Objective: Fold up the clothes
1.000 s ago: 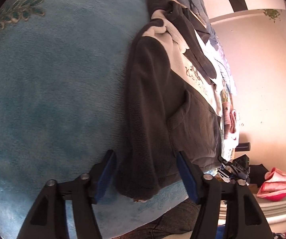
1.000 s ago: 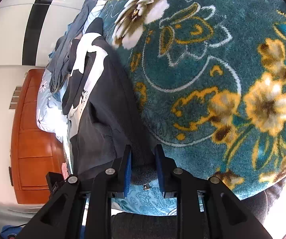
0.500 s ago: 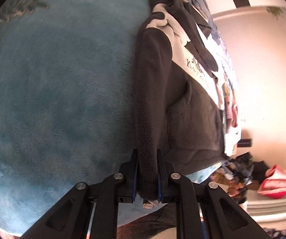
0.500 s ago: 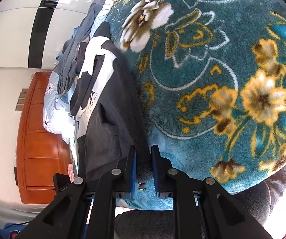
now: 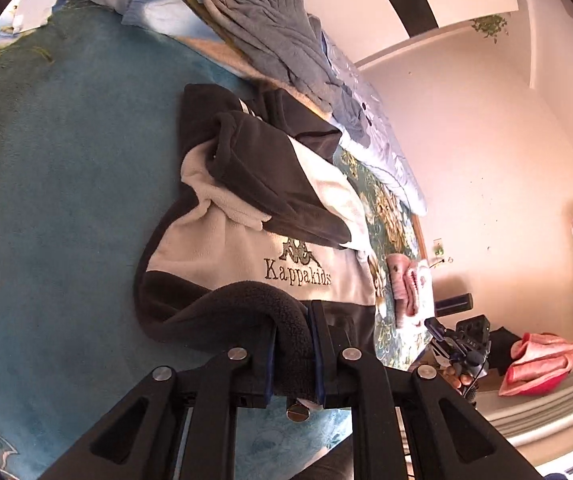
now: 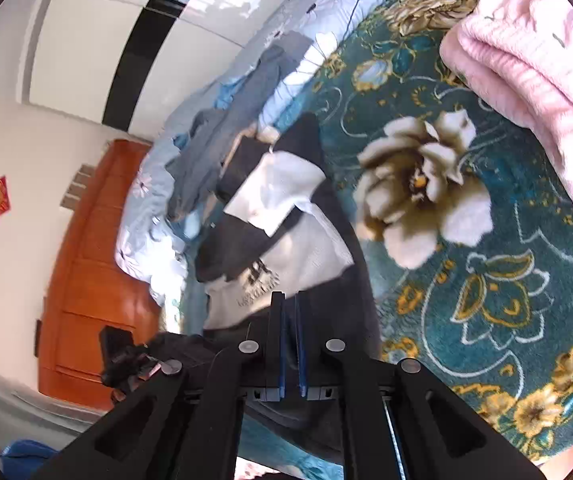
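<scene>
You are working a thick fleece jacket, dark grey with cream panels and an embroidered "Kappakids" logo across the chest. It is lying on a plush teal blanket covering the bed; the pile is showing large cream and gold flowers in the right wrist view. The hem is rising off the blanket as a rounded, nubby roll.

Your left hand-held gripper is clamping that roll of dark fleece between its blue-padded fingers. Your right hand-held gripper is holding its pads nearly together over the jacket's dark edge; you cannot tell whether fabric is sitting between them.

Beyond the collar, a crumpled grey-blue garment is lying against light floral bedding. A folded pink fleece item is resting on the blanket, apart from the jacket. An orange wooden cabinet is standing against the wall beside the bed.
</scene>
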`<state>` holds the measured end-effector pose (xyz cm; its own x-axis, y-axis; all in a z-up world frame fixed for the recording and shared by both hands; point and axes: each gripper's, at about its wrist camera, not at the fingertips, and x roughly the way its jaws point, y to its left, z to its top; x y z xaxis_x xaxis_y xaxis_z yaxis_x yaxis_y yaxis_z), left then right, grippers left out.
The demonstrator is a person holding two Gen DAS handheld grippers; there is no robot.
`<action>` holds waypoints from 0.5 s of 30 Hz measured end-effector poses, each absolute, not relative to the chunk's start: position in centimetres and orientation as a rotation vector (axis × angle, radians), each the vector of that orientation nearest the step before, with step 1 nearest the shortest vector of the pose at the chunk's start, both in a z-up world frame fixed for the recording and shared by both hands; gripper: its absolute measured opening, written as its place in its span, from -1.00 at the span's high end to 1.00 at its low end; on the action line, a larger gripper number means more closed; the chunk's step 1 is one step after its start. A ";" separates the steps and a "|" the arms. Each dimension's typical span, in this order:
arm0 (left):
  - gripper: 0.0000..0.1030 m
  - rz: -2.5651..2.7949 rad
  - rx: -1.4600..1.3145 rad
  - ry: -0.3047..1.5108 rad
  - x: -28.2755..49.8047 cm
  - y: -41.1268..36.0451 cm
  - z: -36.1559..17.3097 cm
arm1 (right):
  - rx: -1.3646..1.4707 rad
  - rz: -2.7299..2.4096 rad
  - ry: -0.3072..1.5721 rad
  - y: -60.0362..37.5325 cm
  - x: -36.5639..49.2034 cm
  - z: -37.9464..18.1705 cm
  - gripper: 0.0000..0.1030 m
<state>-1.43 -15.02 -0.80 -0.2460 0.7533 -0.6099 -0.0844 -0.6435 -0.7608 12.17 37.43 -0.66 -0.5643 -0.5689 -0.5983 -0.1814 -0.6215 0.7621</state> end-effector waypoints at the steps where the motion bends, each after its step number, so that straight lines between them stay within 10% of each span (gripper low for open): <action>1: 0.70 1.934 -1.459 -0.830 -1.2 -15.0 -1.3 | 1.344 -2.251 -1.205 37.1 12.7 -1.5 0.86; 6: 0.70 1.924 -1.510 -0.899 -0.1 -16.6 -3.1 | 1.516 -2.165 -1.213 36.0 15.7 -6.0 0.77; 9: 0.70 1.921 -1.515 -0.921 0.1 -17.2 -3.4 | 1.539 -2.109 -1.272 35.7 16.9 -7.9 0.04; 15: 0.69 1.916 -1.511 -0.923 0.4 -17.3 -3.4 | 1.598 -2.043 -1.283 34.2 17.1 -10.3 0.00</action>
